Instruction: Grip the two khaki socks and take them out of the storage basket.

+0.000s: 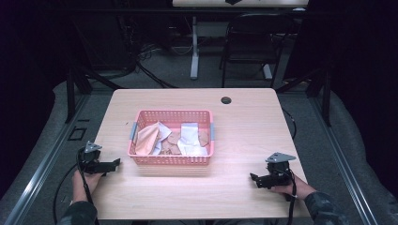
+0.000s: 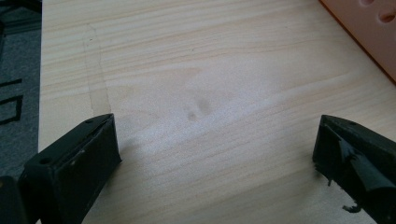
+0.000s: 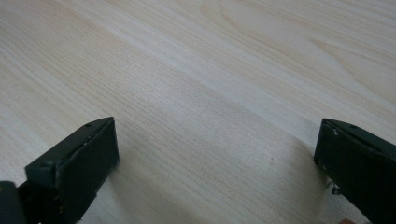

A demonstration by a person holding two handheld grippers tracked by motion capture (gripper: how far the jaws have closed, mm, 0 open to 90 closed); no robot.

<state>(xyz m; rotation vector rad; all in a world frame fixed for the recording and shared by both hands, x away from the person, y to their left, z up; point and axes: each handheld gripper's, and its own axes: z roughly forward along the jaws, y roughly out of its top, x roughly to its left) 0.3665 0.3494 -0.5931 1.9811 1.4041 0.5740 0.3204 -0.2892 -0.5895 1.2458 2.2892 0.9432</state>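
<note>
My left gripper (image 1: 115, 163) rests near the table's (image 1: 244, 140) left edge, jaws wide apart over bare wood, nothing between them. My right gripper (image 1: 254, 178) sits toward the near right corner, jaws likewise apart and empty. Between them, just beside the left gripper, stands a pink mesh basket (image 1: 172, 159) holding crumpled orange and white wrappers (image 1: 190, 138). Nothing obstructs either gripper.

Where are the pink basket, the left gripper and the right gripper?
pink basket (image 1: 171, 160), high view, front wall.
left gripper (image 1: 114, 163), high view, between its fingertips.
right gripper (image 1: 254, 178), high view, between its fingertips.
</note>
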